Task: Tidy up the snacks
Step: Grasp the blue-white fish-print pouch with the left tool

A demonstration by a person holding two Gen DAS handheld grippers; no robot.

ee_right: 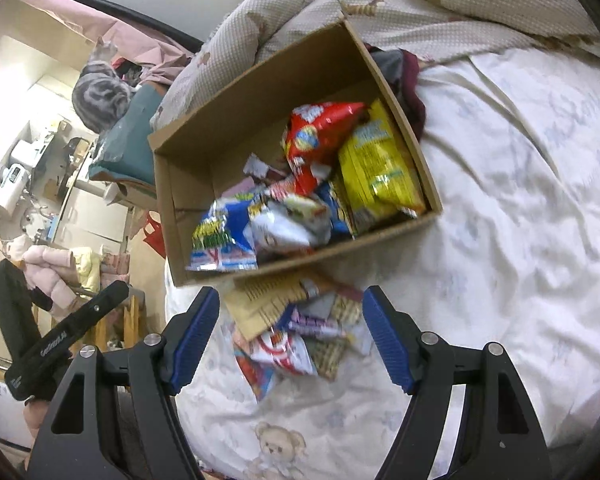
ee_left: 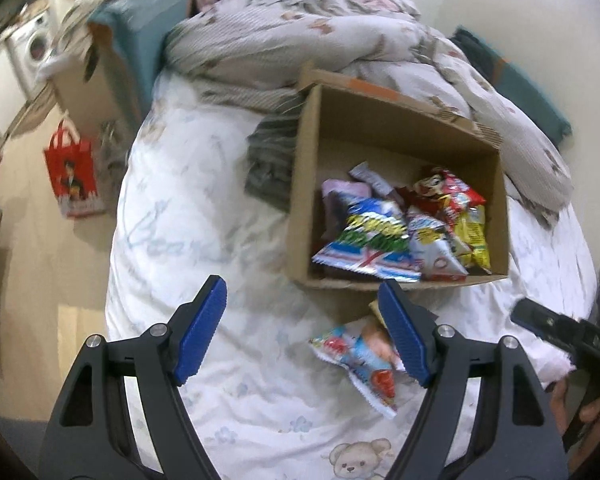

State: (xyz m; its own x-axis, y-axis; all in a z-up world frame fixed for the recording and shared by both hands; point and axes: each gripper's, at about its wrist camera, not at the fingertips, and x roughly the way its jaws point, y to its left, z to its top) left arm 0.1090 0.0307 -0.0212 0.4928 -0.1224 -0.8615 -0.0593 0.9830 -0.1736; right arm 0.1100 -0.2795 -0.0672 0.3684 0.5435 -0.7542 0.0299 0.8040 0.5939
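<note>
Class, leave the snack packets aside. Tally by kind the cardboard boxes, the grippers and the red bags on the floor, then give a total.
Box: 1
Grippers: 2, left gripper and right gripper
Red bag: 1
Total: 4

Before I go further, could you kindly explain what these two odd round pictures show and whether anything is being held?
A person holds a two-finger tool in each hand, each with a fisheye camera looking along its blue-padded fingers. One picture is from the left hand-held gripper, the other from the right hand-held gripper. Both are open and hold nothing. On the white bedsheet stands a cardboard box partly filled with snack packets. A few loose packets lie on the sheet in front of it.
</note>
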